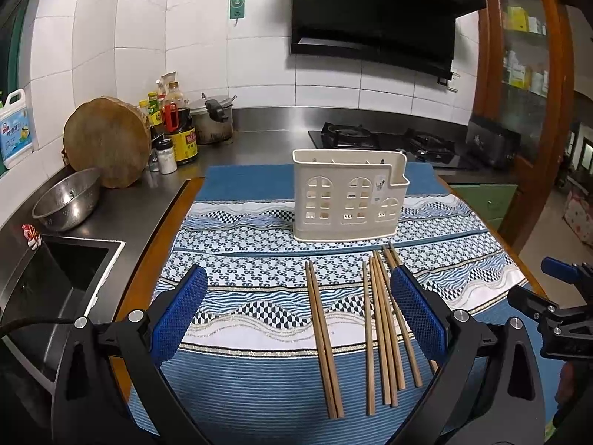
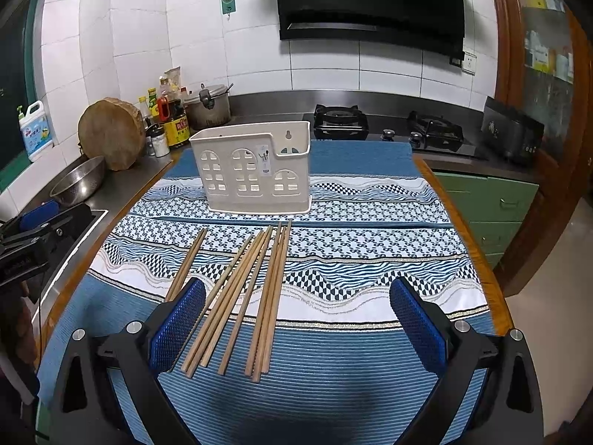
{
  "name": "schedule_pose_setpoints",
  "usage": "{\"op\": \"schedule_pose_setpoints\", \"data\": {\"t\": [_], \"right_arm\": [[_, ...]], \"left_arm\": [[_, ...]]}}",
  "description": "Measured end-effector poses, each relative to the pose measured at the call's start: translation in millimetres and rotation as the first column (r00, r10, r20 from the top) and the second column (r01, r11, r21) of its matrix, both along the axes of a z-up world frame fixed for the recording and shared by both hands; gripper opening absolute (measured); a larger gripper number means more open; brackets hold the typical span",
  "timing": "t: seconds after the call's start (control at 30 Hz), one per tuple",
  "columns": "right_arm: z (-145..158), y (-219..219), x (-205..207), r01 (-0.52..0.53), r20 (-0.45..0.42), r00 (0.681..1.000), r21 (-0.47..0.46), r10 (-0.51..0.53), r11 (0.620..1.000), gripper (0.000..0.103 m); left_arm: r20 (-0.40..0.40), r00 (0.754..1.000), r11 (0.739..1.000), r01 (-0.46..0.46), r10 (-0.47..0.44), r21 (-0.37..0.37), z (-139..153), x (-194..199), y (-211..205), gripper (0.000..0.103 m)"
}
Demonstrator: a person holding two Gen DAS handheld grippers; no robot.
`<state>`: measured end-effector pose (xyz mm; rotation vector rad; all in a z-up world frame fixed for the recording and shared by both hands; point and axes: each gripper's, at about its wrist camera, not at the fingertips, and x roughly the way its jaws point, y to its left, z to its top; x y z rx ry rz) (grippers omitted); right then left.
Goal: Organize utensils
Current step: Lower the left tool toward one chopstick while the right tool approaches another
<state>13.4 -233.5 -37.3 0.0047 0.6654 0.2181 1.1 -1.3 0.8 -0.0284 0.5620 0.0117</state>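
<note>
The chopsticks (image 2: 237,296) lay lengthwise toward the holder (image 2: 255,170), nearest the right gripper (image 2: 296,328) (both grippers' fingers spread, empty), lower centre.

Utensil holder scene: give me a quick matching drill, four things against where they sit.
Things:
1. utensil holder
2. chopsticks
3. metal bowl
4. gas stove

Places:
A. flat on the cloth, in front of the holder
B. on the counter by the sink
C. upright on the patterned cloth
D. under the range hood

Pairs: 1-C, 2-A, 3-B, 4-D
</note>
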Motion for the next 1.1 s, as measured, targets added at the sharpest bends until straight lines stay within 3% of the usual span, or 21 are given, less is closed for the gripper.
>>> {"op": "schedule_pose_setpoints", "data": {"t": [0.37, 0.47, 0.63, 0.73, 1.1], "right_arm": [[-18, -1, 6, 0.016, -0.04, 0.999, -0.005, -0.016, 1.0, 0.093], [-25, -1, 9, 0.016, -0.066, 0.998, 0.003, -0.015, 1.0, 0.085], [-39, 1, 11, 0.012, -0.1, 0.995, 0.0, -0.012, 1.0, 0.085], [-48, 5, 12, -0.001, -0.129, 0.992, 0.0, 0.001, 1.0, 0.076], [-68, 15, 13, -0.028, -0.19, 0.982, -0.008, 0.026, 1.0, 0.075]], "left_arm": [[-0.041, 0.999, 1.0, -0.029, 0.028, -0.011, -18, 4, 12, 0.096], [-0.071, 0.997, 1.0, -0.025, 0.024, -0.005, -27, 6, 14, 0.086], [-0.127, 0.992, 1.0, -0.012, 0.01, -0.02, -46, 9, 14, 0.081], [-0.164, 0.986, 1.0, 0.007, -0.009, -0.013, -59, 11, 12, 0.075], [-0.294, 0.953, 0.997, 0.059, -0.07, -0.048, -101, 17, 5, 0.061]]}}
